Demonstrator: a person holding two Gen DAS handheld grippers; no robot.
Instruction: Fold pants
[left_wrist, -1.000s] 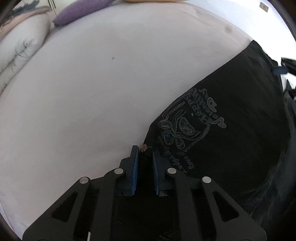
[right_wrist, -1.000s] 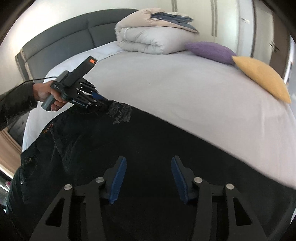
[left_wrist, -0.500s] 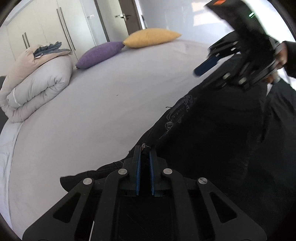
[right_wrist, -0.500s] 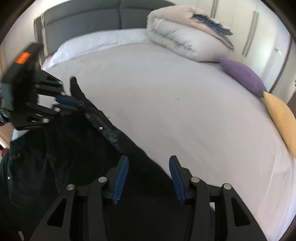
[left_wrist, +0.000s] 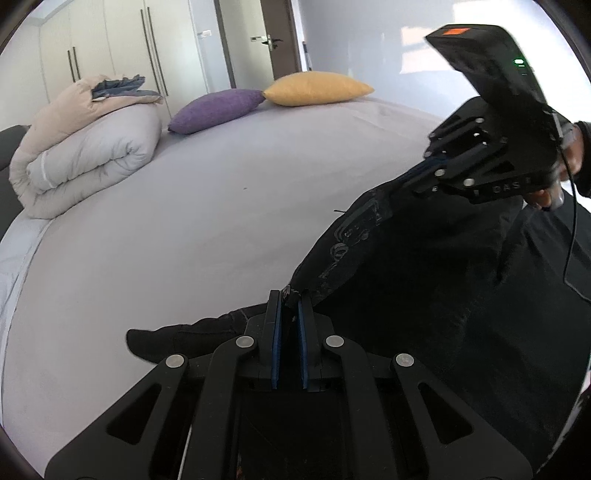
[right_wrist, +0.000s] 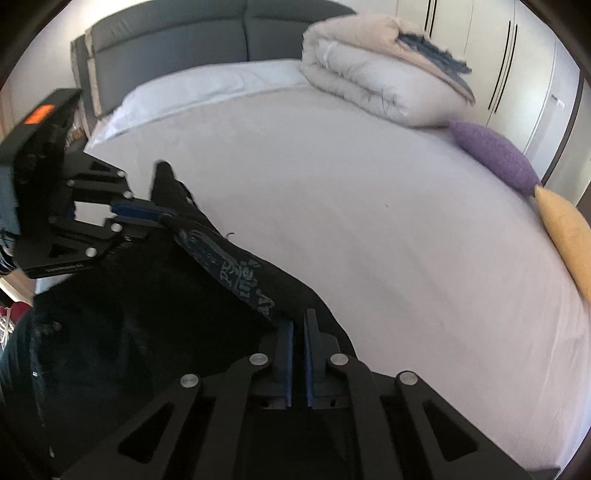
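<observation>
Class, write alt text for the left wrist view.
Both grippers, left and right, are shut on the edge of black pants, lifting it above a white bed. Behind lie a rolled duvet, purple cushion and yellow cushion.

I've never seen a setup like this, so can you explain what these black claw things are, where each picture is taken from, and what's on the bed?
There is no robot here. A person holds a hand-held gripper in each hand, and each one carries a wide-angle camera that looks out along its two fingers. So each picture shows its own gripper at the bottom and the other one further off.

In the left view, the left gripper is shut on an edge of the black pants. The right gripper is shut on the same edge further along, by the printed lettering. The stretch between them is lifted off the bed, while the rest sags.

Also on the bed are a rolled duvet, a purple cushion and a yellow cushion.
</observation>
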